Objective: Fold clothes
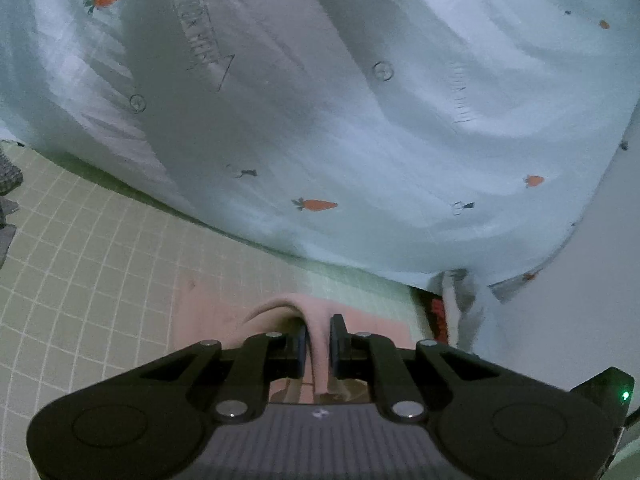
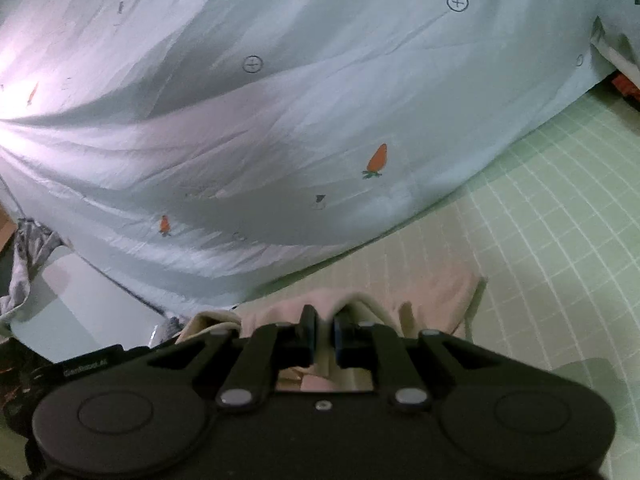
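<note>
Green grid mat (image 1: 100, 248) | left gripper (image 1: 318, 344) clamping pink garment (image 1: 280, 312) | right gripper (image 2: 325, 336) pinching same garment, both low

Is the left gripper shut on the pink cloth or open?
Shut: the left gripper pinches a fold of the pink cloth between its fingers.

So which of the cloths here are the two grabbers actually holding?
The plain pink garment, pinched by both the left gripper and the right gripper. The big pale blue sheet with carrots lies untouched behind it on the green checked mat.
</note>
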